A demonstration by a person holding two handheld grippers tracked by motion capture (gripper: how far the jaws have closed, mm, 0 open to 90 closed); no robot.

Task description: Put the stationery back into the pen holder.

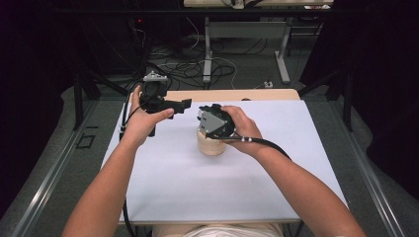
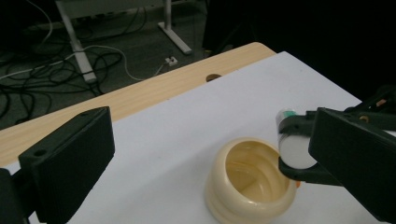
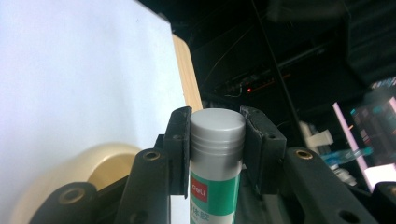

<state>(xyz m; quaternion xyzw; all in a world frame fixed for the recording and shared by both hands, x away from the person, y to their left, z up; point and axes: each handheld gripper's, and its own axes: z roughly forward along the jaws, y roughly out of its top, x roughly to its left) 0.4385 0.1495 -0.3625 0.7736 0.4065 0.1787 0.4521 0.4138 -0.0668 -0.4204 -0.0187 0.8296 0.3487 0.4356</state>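
Note:
A cream round cup (image 1: 211, 144) stands upright on the white sheet, its mouth open (image 2: 252, 179). My right gripper (image 1: 213, 126) points down just over the cup's rim and is shut on a glue stick (image 3: 217, 154) with a grey cap and a green and white label. In the left gripper view the stick's white end (image 2: 294, 149) hangs over the cup's right rim. My left gripper (image 1: 184, 104) is held in the air to the left of the cup, pointing at it. Its jaws stand wide apart (image 2: 210, 135) with nothing between them. The cup's rim (image 3: 56, 172) also appears below the right gripper (image 3: 217, 140).
A white sheet (image 1: 222, 187) covers the table, and a strip of wooden tabletop (image 1: 232, 95) shows at the far edge. Beyond it lie floor cables (image 1: 197, 66) and the legs of another table (image 1: 282, 54). Dark frame bars (image 1: 79, 98) stand at both sides.

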